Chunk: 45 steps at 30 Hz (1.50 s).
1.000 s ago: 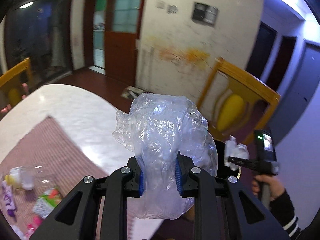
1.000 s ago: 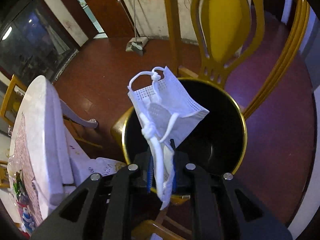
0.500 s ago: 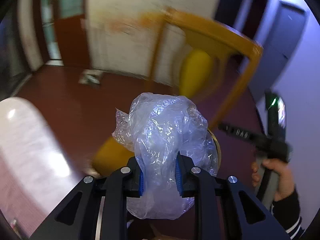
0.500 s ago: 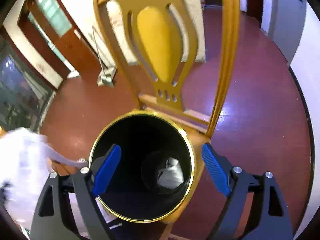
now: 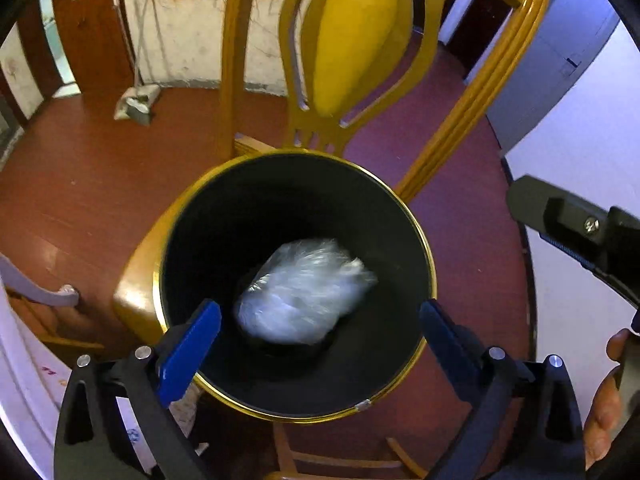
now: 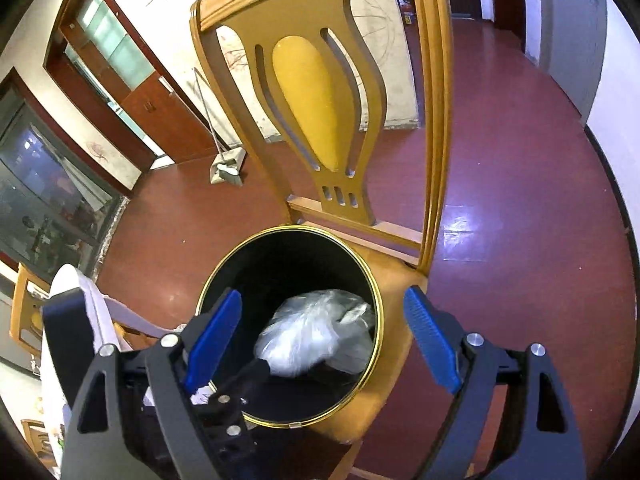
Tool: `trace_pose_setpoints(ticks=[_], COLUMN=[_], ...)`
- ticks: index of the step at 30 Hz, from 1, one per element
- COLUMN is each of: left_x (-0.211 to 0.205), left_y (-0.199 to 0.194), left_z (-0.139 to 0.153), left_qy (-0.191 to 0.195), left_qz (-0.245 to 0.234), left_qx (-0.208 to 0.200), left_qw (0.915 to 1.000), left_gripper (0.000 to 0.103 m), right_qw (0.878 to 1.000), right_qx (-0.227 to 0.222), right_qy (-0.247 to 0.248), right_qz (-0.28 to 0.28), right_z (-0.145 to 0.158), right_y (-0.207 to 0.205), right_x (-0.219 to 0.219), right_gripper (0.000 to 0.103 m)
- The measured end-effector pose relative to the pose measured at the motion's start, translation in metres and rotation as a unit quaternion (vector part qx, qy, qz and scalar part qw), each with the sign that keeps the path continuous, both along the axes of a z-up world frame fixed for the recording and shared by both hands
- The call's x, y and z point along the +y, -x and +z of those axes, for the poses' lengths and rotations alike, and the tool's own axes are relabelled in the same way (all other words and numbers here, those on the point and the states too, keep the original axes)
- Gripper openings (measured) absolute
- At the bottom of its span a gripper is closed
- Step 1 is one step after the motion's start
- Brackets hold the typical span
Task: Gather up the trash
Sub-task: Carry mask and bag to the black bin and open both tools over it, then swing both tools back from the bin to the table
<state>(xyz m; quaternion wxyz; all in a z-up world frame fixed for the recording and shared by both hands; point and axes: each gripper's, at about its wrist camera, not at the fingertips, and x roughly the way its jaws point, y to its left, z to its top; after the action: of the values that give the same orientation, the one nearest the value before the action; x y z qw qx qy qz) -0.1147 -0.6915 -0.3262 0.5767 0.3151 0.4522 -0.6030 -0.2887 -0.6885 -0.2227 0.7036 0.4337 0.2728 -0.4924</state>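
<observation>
The left claw (image 5: 320,336) has its two blue pads wide apart and holds nothing. It hangs right over a black bin (image 5: 400,208) with a gold rim. The clear plastic bag (image 5: 304,292) is down inside the bin, a bit blurry, between the two pads as the camera sees it, but not touching them. You cannot tell if the bag lies on the bottom.

The right claw (image 6: 320,340) is wide apart too, and nothing is in it. It also hangs over the bin (image 6: 280,256). From this side the bag (image 6: 312,332) looks like a crumpled white lump near the right wall of the bin. Part of the left claw's black frame shows low on the left here, in front of the bin.

The bin stands on the seat of a yellow wooden chair (image 6: 316,112). The chair's tall back rises just behind the bin. The floor (image 6: 520,160) is dark red and shiny. A broom (image 6: 228,168) leans on the wall far behind the chair. The white bench (image 5: 16,380) shows at the left edge, near the chair.

In the left view, the hand (image 5: 600,396) on the right claw shows at the right edge.
</observation>
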Motion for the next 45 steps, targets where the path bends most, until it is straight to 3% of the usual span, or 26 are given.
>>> trace_pose_setpoints(ticks=[8, 13, 18, 22, 25, 28, 31, 36, 39, 42, 45], left_x=[0.023, 0.063, 0.138, 0.210, 0.268, 0.328, 0.385, 0.459, 0.504, 0.539, 0.569], left_y=[-0.007, -0.019, -0.054, -0.095, -0.123, -0.149, -0.167, -0.177, -0.181, -0.177, -0.173], left_z=[0.022, 0.054, 0.097, 0.127, 0.150, 0.173, 0.191, 0.214, 0.223, 0.231, 0.237], left_qy=[0.029, 0.078, 0.138, 0.157, 0.164, 0.160, 0.160, 0.159, 0.161, 0.152, 0.144], left_qz=[0.003, 0.035, 0.115, 0.200, 0.271, 0.343, 0.407, 0.476, 0.511, 0.548, 0.576], left_qx=[0.004, -0.059, -0.123, -0.140, -0.174, -0.206, -0.221, -0.246, -0.251, -0.270, -0.286], left_qw=[0.9996, 0.9946, 0.9760, 0.9571, 0.9324, 0.9024, 0.8717, 0.8291, 0.8064, 0.7768, 0.7525], left_gripper=[0.097, 0.097, 0.097, 0.097, 0.097, 0.097, 0.097, 0.097, 0.097, 0.097, 0.097], right_qw=[1.000, 0.999, 0.998, 0.992, 0.981, 0.966, 0.941, 0.894, 0.864, 0.840, 0.817], right_qx=[0.008, 0.016, 0.001, -0.014, -0.037, -0.061, -0.083, -0.106, -0.117, -0.124, -0.128], right_qy=[0.024, 0.034, 0.047, 0.063, 0.080, 0.087, 0.101, 0.119, 0.126, 0.130, 0.131], right_qz=[0.010, 0.019, 0.051, 0.107, 0.174, 0.235, 0.313, 0.419, 0.473, 0.512, 0.546], right_z=[0.019, 0.032, 0.051, 0.069, 0.088, 0.105, 0.125, 0.150, 0.164, 0.174, 0.179], right_y=[-0.013, -0.023, -0.052, -0.093, -0.138, -0.176, -0.220, -0.271, -0.297, -0.313, -0.326], right_x=[0.006, 0.013, 0.033, 0.059, 0.093, 0.125, 0.172, 0.241, 0.280, 0.312, 0.341], right_gripper=[0.083, 0.083, 0.084, 0.084, 0.084, 0.084, 0.084, 0.084, 0.084, 0.084, 0.084])
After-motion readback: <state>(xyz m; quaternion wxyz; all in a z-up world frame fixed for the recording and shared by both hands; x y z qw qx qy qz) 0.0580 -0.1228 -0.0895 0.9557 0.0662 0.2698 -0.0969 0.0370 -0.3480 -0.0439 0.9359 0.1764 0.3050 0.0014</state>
